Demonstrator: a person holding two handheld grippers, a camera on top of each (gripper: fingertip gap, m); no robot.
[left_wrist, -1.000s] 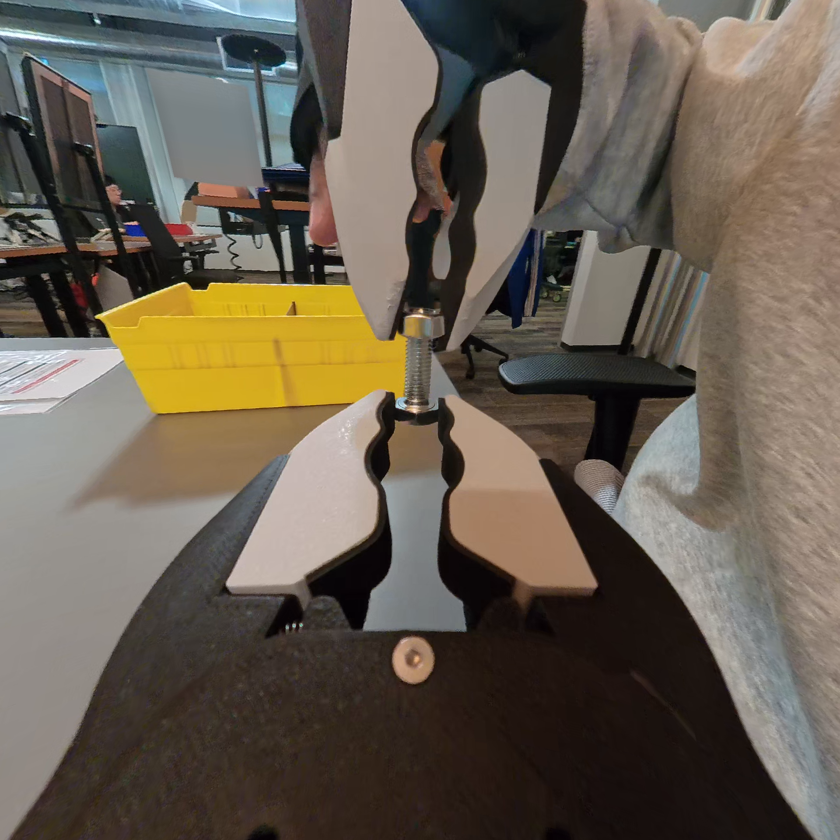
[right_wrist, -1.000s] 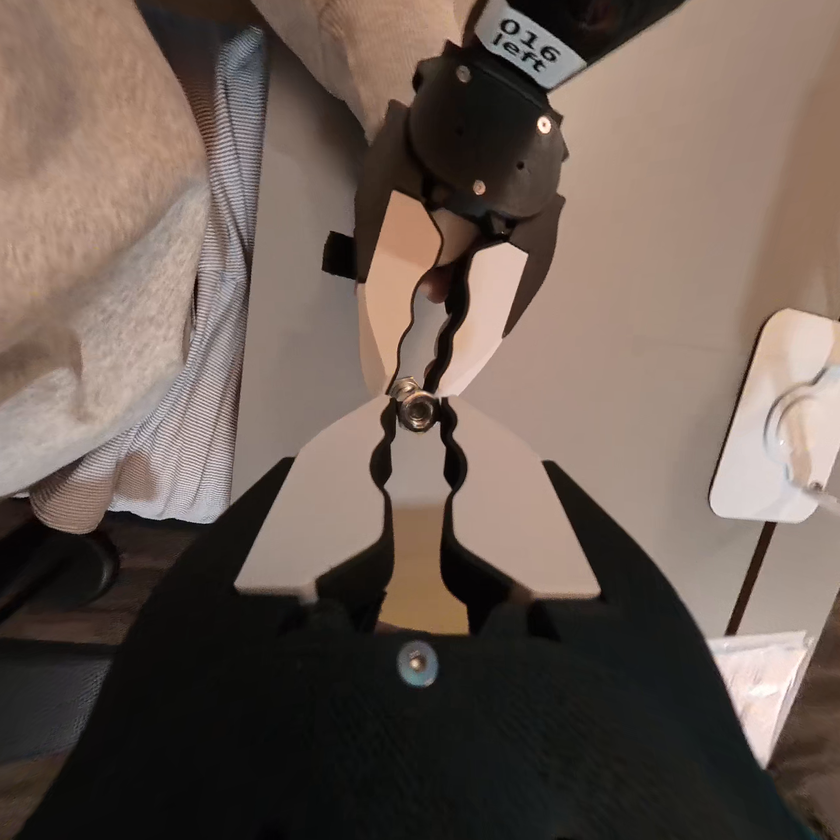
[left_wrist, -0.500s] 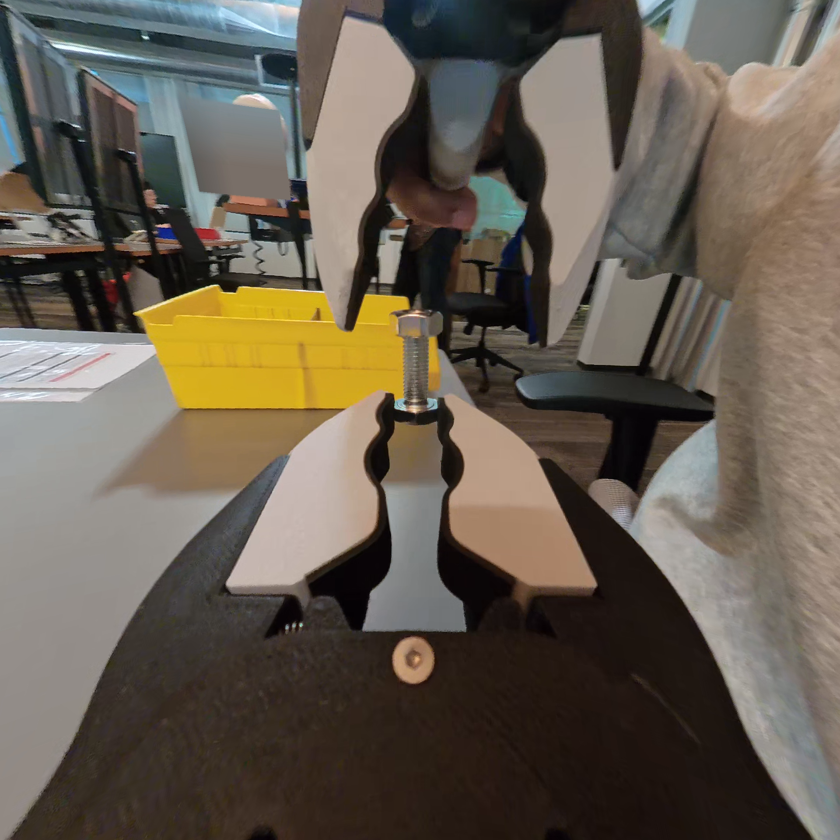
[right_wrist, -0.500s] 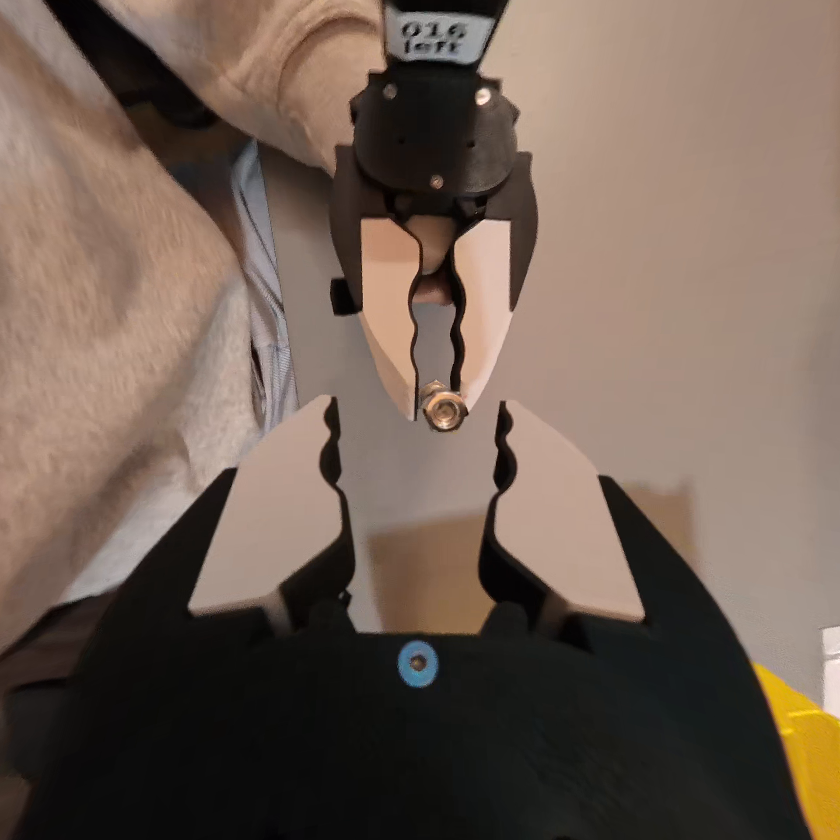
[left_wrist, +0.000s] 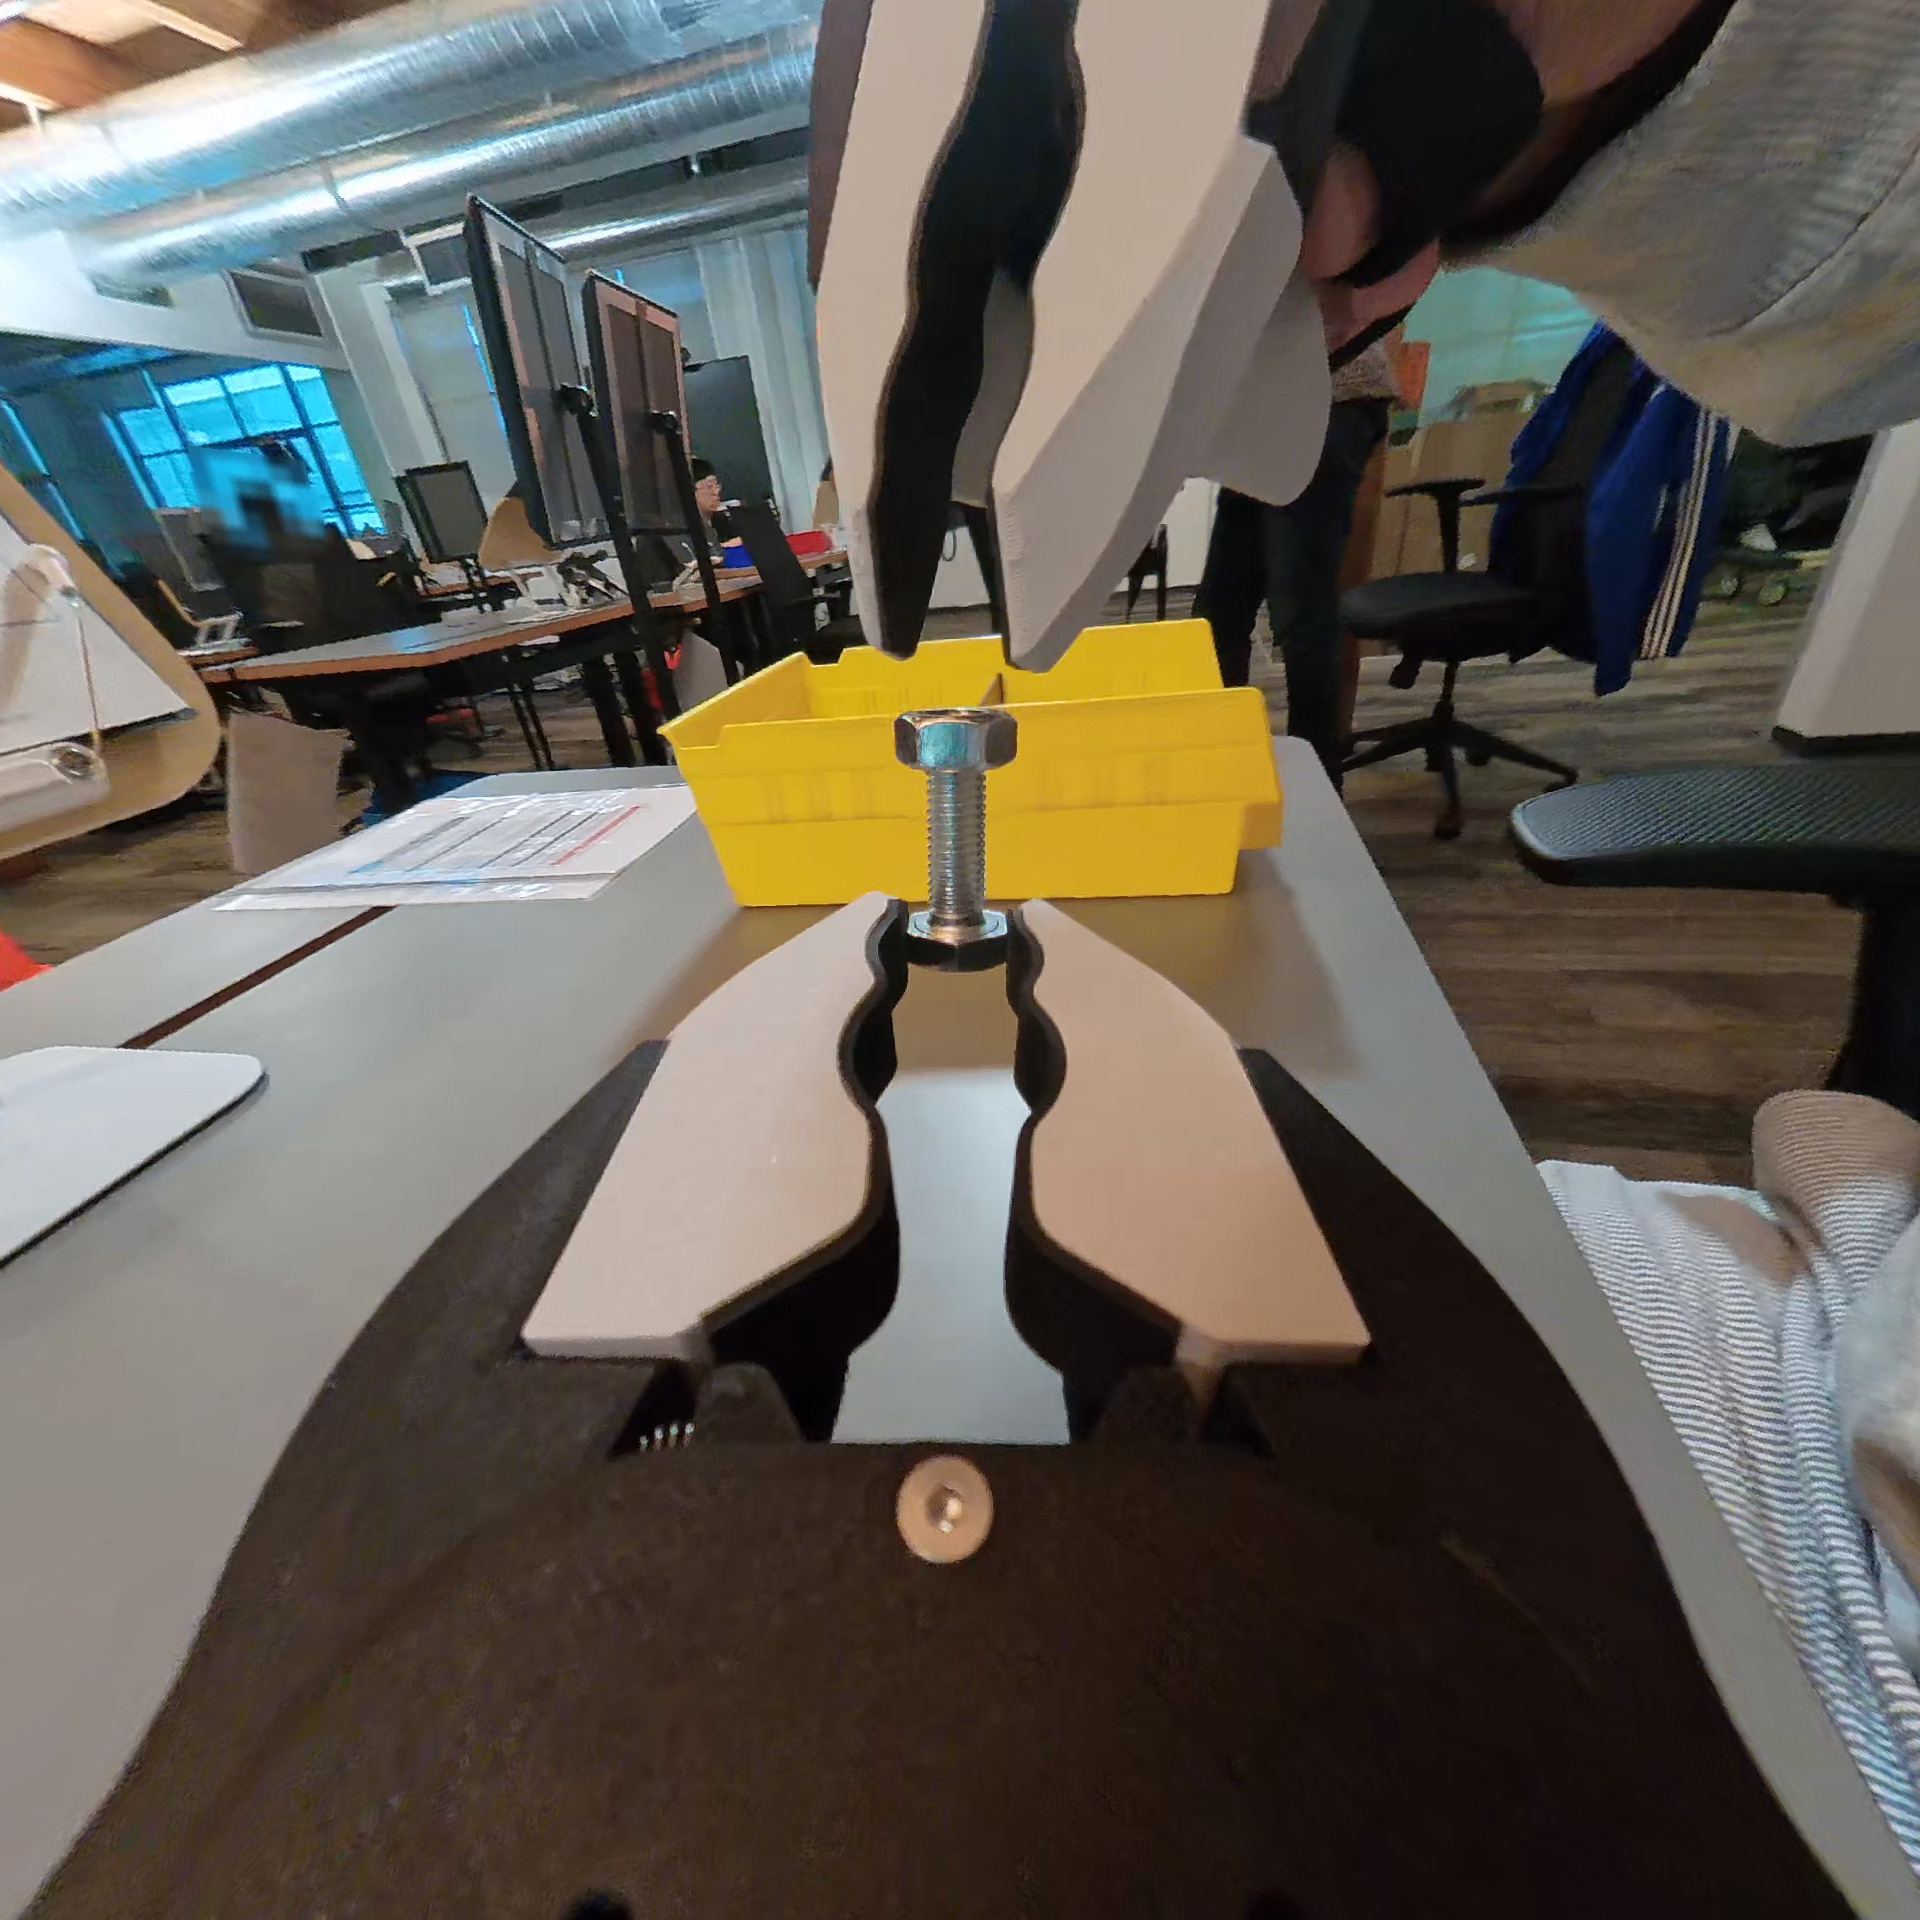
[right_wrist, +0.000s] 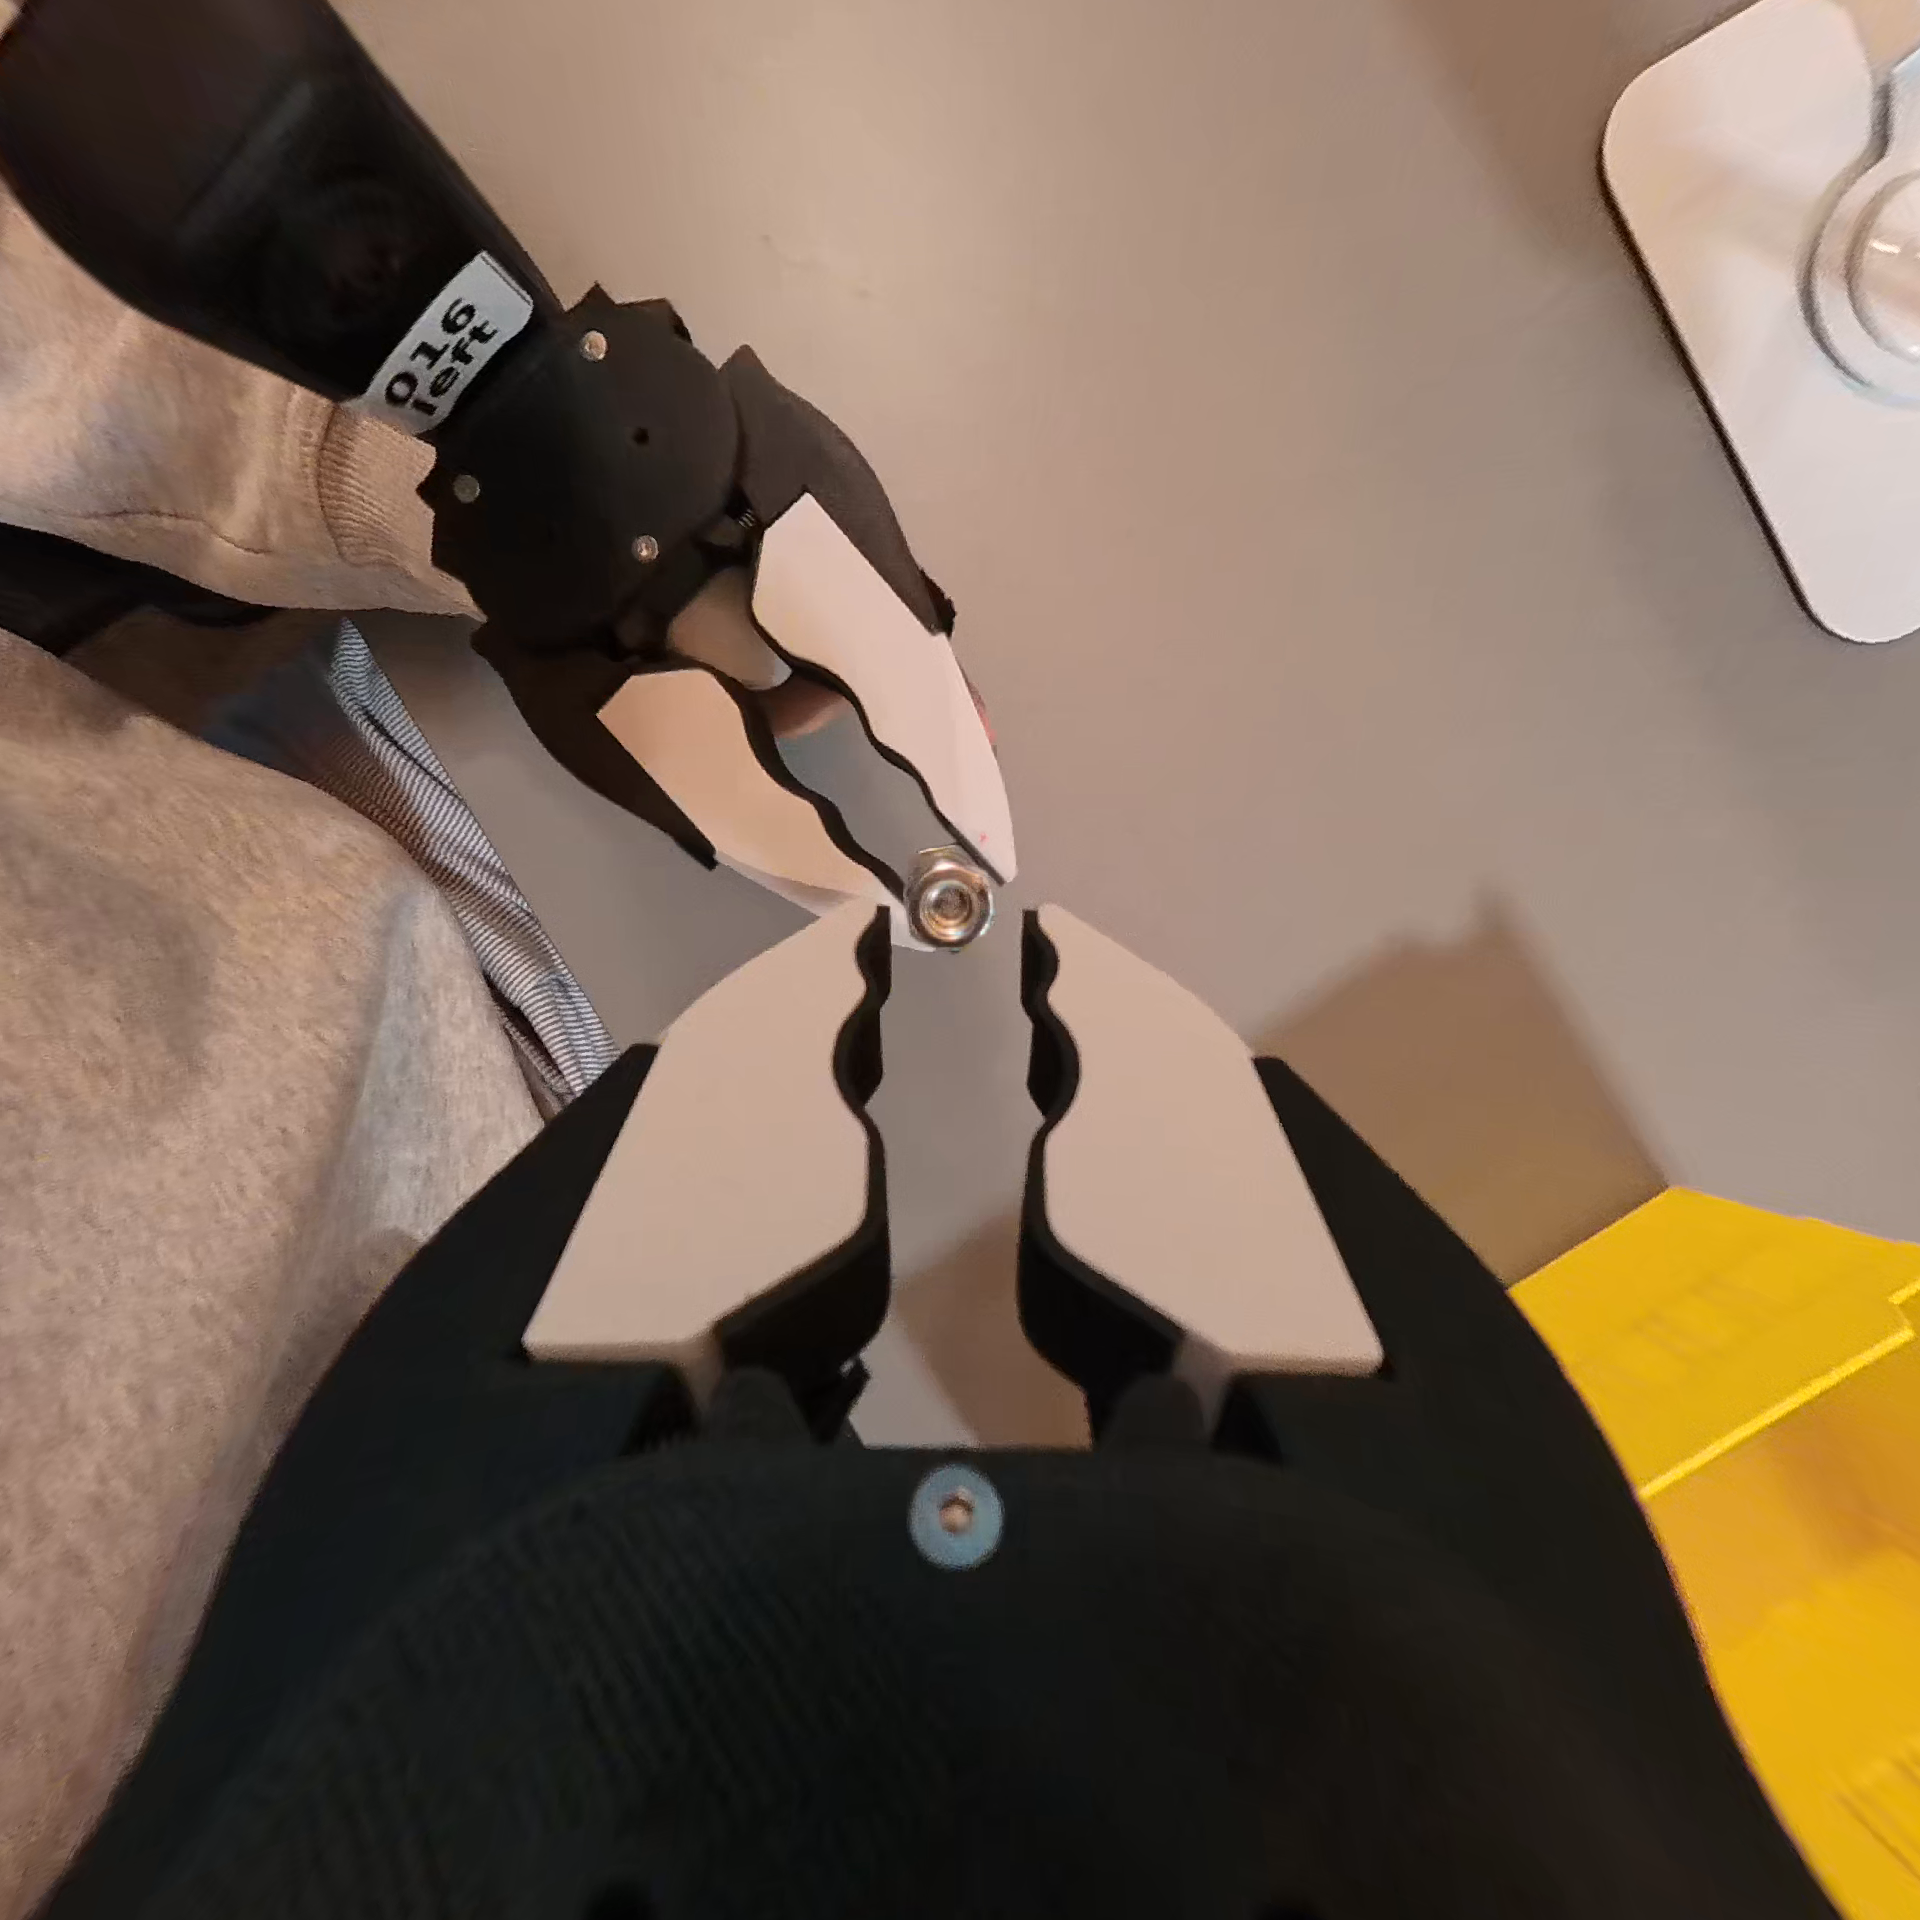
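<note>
A silver hex bolt (left_wrist: 954, 821) stands upright with its head (left_wrist: 956, 740) on top and a nut (left_wrist: 954, 927) at its lower end. My left gripper (left_wrist: 954, 914) is shut on the nut and holds the bolt above the grey table (left_wrist: 312, 1091). My right gripper (left_wrist: 966, 649) points down from above, its tips a little above the bolt head and not touching it. In the right wrist view my right gripper (right_wrist: 956, 920) is open, with the bolt head (right_wrist: 948, 904) seen end-on between its tips. The left gripper (right_wrist: 935, 878) comes in there from the upper left.
A yellow bin (left_wrist: 987, 831) stands on the table just behind the bolt and shows in the right wrist view (right_wrist: 1714, 1403). A printed sheet (left_wrist: 488, 842) lies at the left. A white base plate (right_wrist: 1766, 312) carries a clear glass piece. A black chair (left_wrist: 1714, 821) stands beside the table's right edge. About 4 cm separates my left fingertips from my right.
One second ago my right gripper was shut on the bolt head. It opened wide, lifted off, then turned and narrowed; it now hovers just above the head. The left gripper kept its hold.
</note>
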